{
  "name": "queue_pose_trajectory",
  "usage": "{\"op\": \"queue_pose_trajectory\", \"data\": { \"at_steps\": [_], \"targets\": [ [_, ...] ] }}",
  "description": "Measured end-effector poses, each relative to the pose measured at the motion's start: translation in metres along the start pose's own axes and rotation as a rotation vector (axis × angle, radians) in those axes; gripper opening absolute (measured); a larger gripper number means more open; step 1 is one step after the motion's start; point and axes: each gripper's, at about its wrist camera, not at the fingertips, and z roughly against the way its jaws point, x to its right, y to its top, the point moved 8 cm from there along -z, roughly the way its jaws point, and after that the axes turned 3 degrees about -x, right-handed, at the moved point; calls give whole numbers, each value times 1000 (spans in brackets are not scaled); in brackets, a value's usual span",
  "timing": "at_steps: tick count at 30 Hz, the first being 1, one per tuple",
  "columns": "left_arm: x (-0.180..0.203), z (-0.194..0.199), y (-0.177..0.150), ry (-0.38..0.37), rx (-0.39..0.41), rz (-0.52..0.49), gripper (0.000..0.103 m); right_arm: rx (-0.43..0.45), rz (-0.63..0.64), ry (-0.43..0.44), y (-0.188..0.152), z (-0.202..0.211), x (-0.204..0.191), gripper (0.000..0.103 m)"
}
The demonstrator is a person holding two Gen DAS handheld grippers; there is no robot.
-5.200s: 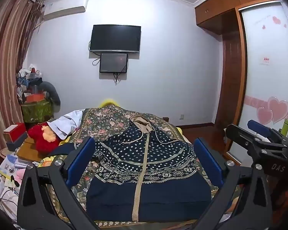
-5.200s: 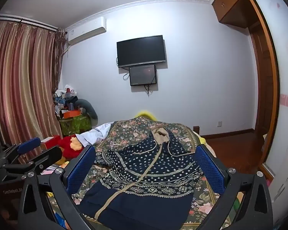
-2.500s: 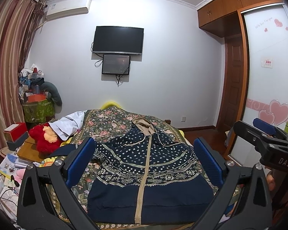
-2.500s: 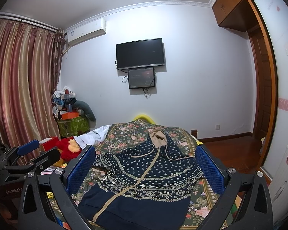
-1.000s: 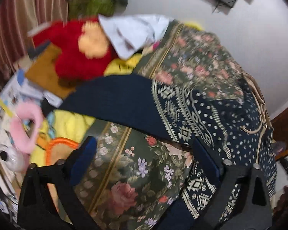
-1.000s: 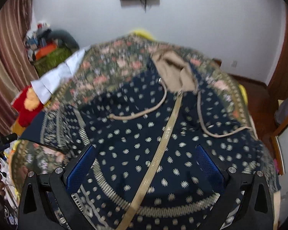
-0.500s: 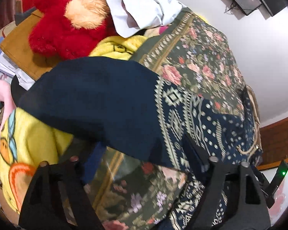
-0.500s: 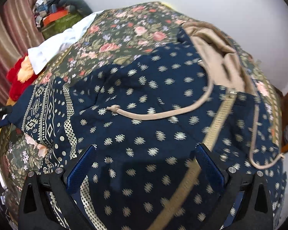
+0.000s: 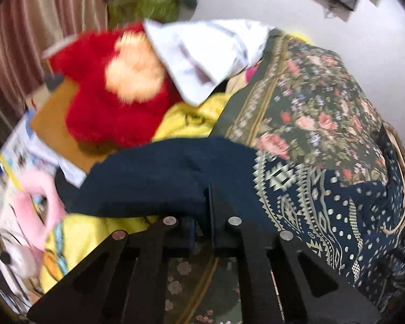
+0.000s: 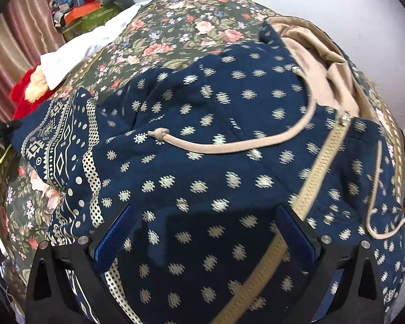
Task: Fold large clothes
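Observation:
A navy patterned zip hoodie (image 10: 216, 140) with a beige hood lies front up on the floral bedspread (image 10: 175, 35). Its left sleeve (image 9: 159, 178) stretches off the bed's side. My left gripper (image 9: 206, 202) is shut on the sleeve's plain navy cuff end. My right gripper (image 10: 202, 232) is open, its blue pads just above the hoodie's chest, left of the beige zipper (image 10: 321, 162). A beige drawstring (image 10: 229, 145) lies across the chest.
A red plush toy (image 9: 110, 100), a white cloth (image 9: 202, 54) and a yellow blanket (image 9: 186, 118) lie beside the bed on the left. A pink item (image 9: 40, 197) and papers sit lower left. Curtains (image 9: 40, 32) hang behind.
My left gripper has dropped to the sleeve and shut on it. My right gripper has moved down close over the hoodie's chest, staying open.

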Motion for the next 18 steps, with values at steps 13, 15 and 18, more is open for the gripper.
{"op": "queue_pose_trajectory", "data": {
  "at_steps": [13, 15, 18],
  "targets": [
    [164, 138, 35, -128, 267, -357, 3, 105, -54, -5, -3, 79, 52, 103],
    [197, 145, 26, -173, 260, -395, 3, 111, -59, -11, -9, 88, 61, 103],
    [250, 146, 2, -233, 227, -471, 3, 112, -62, -27, -22, 102, 79, 103]
  ]
}}
